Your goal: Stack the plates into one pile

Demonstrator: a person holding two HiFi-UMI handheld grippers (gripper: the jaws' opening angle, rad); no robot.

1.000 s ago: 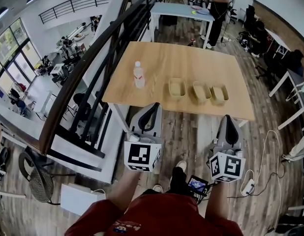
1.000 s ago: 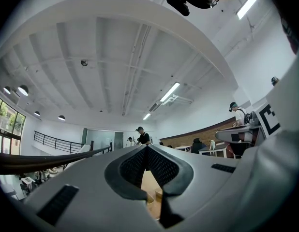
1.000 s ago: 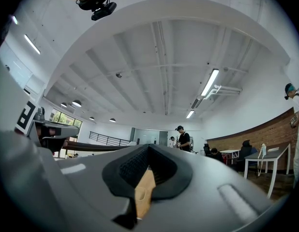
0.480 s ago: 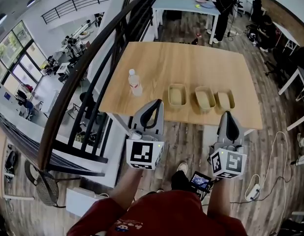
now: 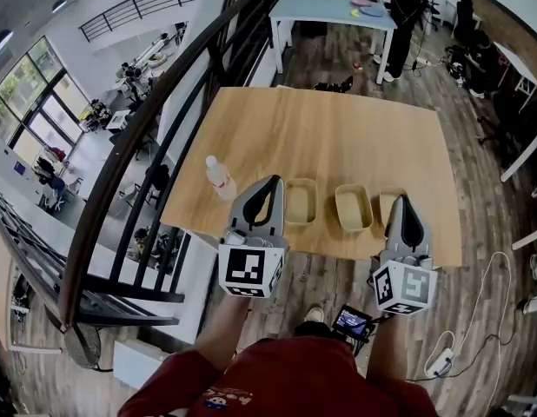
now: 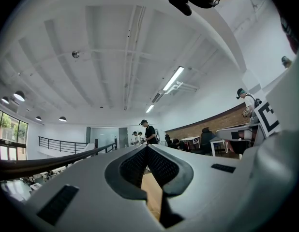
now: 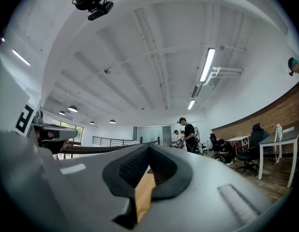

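Three beige rectangular plates lie in a row near the front edge of the wooden table: the left plate, the middle plate and the right plate. The right one is partly hidden behind my right gripper. My left gripper reaches over the table's front edge, just left of the left plate. Both grippers are shut and hold nothing. In the left gripper view the left gripper shows only a strip of tabletop through its gap. The right gripper in its own view shows the same.
A clear water bottle stands near the table's front left corner. A dark stair railing runs along the left. A pale blue table with a person beside it stands at the far end. Cables lie on the floor at right.
The table has come nearer in the head view. Both grippers, still shut, have moved forward from over the floor to the table's front edge beside the plates.
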